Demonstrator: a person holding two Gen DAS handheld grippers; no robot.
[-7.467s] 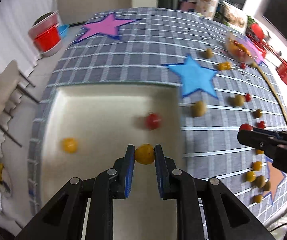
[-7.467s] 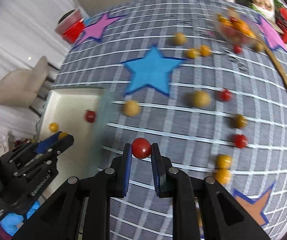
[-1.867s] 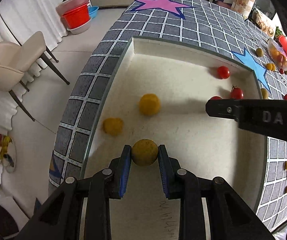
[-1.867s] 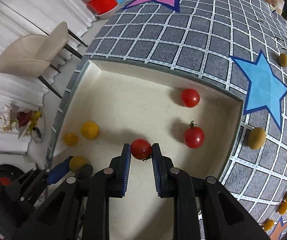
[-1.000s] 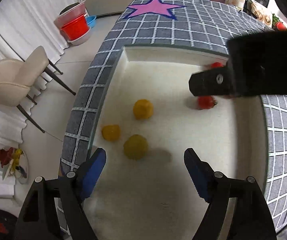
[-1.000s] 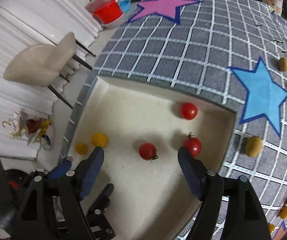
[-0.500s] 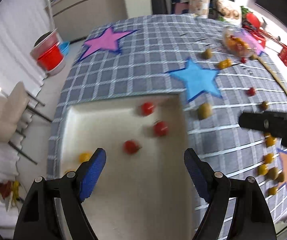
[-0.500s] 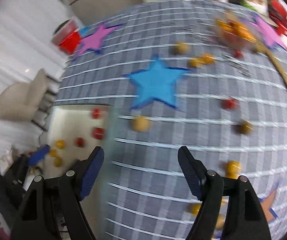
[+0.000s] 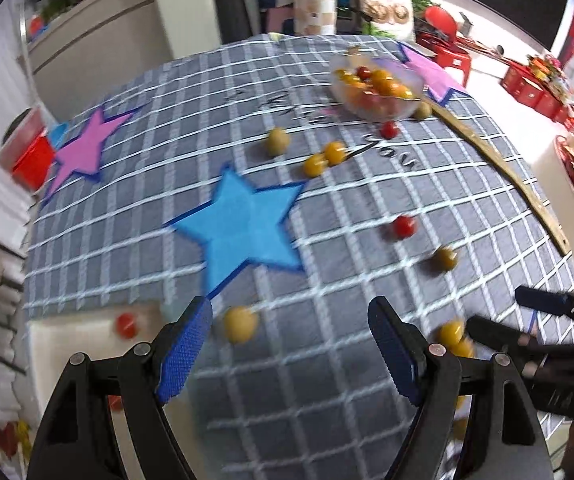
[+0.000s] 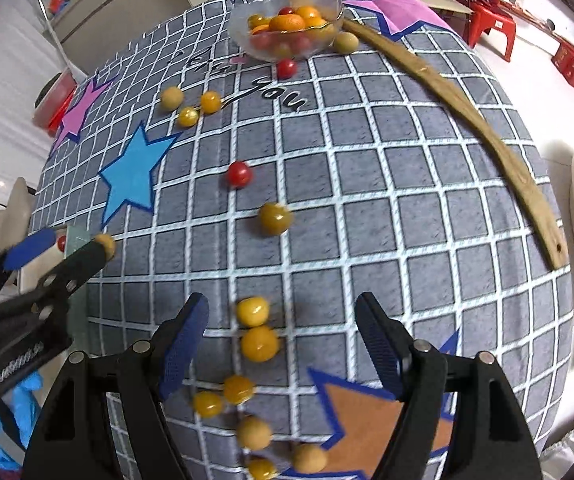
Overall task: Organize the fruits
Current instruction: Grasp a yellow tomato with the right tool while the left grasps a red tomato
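right gripper: jaws apart and empty, having just been closing a little, pointing steeply down over the near edge of the checked grey tablecloth. two yellow cherry tomatoes lie touching one another between the blue pads, clear of both; more yellow ones trail toward the near edge beside an orange star. left gripper: jaws wide apart and empty, over the cloth just beside the white tray at the near left corner. a yellow tomato lies on the cloth just off the left pad, untouched; a red tomato rests inside the tray near its far wall. farther in, mid-cloth, a red tomato and an olive-yellow one lie apart, with a blue star to their left. beyond the star, three yellow tomatoes sit in a cluster. at the far edge, a clear bowl holds mixed red and orange tomatoes; a red tomato lies just in front of it and a greenish one touches its right side. a long wooden stick runs along the right edge from the bowl toward the near side.
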